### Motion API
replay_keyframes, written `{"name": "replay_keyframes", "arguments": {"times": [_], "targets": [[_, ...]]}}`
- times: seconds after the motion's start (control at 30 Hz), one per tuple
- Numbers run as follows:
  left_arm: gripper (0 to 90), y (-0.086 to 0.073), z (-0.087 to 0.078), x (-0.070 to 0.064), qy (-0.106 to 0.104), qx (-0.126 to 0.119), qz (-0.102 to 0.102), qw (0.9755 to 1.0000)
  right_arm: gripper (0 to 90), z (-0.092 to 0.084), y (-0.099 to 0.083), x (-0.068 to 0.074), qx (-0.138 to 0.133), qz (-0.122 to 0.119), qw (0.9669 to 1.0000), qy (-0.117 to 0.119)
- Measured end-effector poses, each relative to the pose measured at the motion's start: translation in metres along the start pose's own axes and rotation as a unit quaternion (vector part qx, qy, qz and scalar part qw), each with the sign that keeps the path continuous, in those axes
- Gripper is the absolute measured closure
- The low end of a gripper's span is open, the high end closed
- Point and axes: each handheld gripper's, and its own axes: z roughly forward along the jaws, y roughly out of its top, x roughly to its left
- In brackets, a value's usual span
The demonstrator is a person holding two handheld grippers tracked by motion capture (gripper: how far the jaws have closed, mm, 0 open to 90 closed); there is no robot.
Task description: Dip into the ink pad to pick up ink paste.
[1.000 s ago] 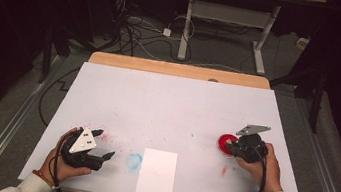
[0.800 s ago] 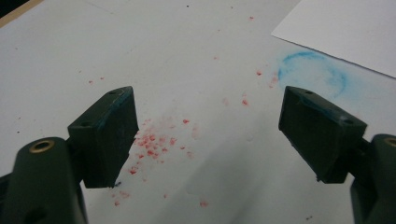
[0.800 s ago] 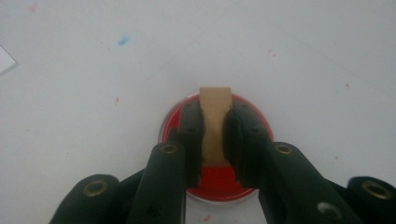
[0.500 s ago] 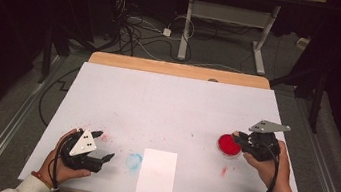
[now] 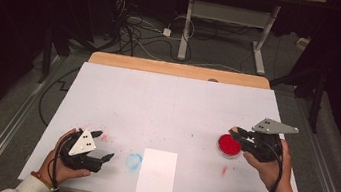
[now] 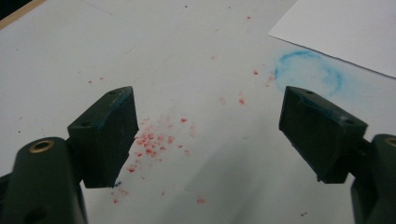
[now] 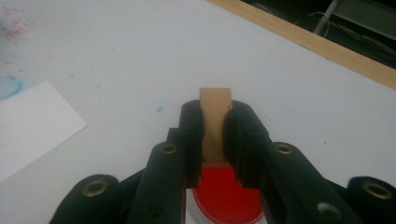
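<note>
The right claw (image 7: 214, 140) is clamped on a small tan wooden block (image 7: 215, 119), most likely a stamp. Its jaws press the block's two flat sides, so the block stands out past the tips. In the right gripper view the block's long axis runs along the jaws, and its free end points away from the camera toward the far edge of the surface. It hangs just above a round red ink pad in a shallow clear dish (image 5: 228, 145), which sits near the right edge of the white-covered surface (image 5: 172, 101). Holding it there suggests the inked face is being kept clear of the pad and the covering.

The left claw (image 5: 100, 149) rests near the front-left corner with its jaws wide apart and nothing between them. It lies among red specks (image 6: 152, 140), close to a faint blue ring stain (image 5: 133, 161). A blank white rectangular sheet of paper (image 5: 157, 174) lies along the front edge, probably placed to take the print.
</note>
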Motion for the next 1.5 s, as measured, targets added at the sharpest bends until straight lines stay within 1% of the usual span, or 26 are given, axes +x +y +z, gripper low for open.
{"name": "replay_keyframes", "arguments": {"times": [0.07, 0.1, 0.13, 0.17, 0.23, 0.27, 0.3, 0.47, 0.57, 0.63, 0.8, 0.93, 1.1, 1.27, 1.5], "targets": [[18.7, 0.000, 0.000, 0.000, 0.001, 0.000, 0.001, 1.0000, 76.1, -0.002, 0.002, 0.003, -0.012, 0.006, 0.9998, 0.016], [18.7, 0.000, 0.000, 0.000, 0.000, -0.001, 0.001, 1.0000, 76.1, -0.004, 0.003, 0.005, -0.015, 0.005, 0.9997, 0.018], [18.7, 0.001, 0.000, 0.000, 0.002, -0.005, 0.005, 1.0000, 76.1, -0.005, 0.004, 0.006, -0.017, 0.002, 0.9997, 0.015], [18.7, 0.001, 0.000, 0.000, -0.001, -0.003, 0.000, 1.0000, 76.1, -0.006, 0.005, 0.007, -0.019, -0.001, 0.9997, 0.014], [18.7, 0.001, 0.000, 0.000, -0.002, -0.003, 0.000, 1.0000, 76.1, -0.007, 0.007, 0.010, -0.023, -0.004, 0.9996, 0.016], [18.7, 0.001, 0.000, 0.000, 0.001, -0.004, 0.005, 1.0000, 76.1, -0.008, 0.008, 0.012, -0.024, -0.006, 0.9996, 0.017], [18.7, 0.001, 0.000, 0.000, -0.002, -0.001, 0.001, 1.0000, 76.1, -0.008, 0.008, 0.013, -0.025, -0.008, 0.9995, 0.019], [18.7, 0.001, 0.000, 0.000, -0.004, -0.001, 0.001, 1.0000, 76.1, -0.009, 0.013, 0.024, -0.035, -0.020, 0.9987, 0.033], [18.6, 0.001, 0.000, 0.000, -0.004, -0.001, 0.002, 1.0000, 76.1, -0.009, 0.017, 0.033, -0.037, -0.032, 0.9979, 0.041], [18.6, 0.001, 0.000, 0.000, -0.003, -0.001, 0.002, 1.0000, 76.1, -0.008, 0.019, 0.038, -0.036, -0.042, 0.9976, 0.043], [18.6, 0.000, 0.000, 0.000, -0.004, -0.001, 0.001, 1.0000, 76.1, -0.004, 0.020, 0.046, -0.034, -0.047, 0.9968, 0.056], [18.6, 0.001, 0.000, 0.000, -0.005, 0.000, 0.001, 1.0000, 76.1, -0.001, 0.021, 0.053, -0.032, -0.057, 0.9959, 0.062], [18.6, 0.001, 0.001, -0.001, -0.005, 0.001, 0.002, 1.0000, 76.1, 0.002, 0.023, 0.061, -0.032, -0.064, 0.9946, 0.074], [18.6, 0.000, 0.001, -0.001, -0.006, 0.001, 0.001, 1.0000, 76.1, 0.007, 0.023, 0.069, -0.025, -0.076, 0.9933, 0.083], [18.6, 0.000, 0.001, -0.001, -0.006, 0.002, 0.002, 1.0000, 76.1, 0.014, 0.023, 0.080, -0.019, -0.085, 0.9914, 0.097]]}}
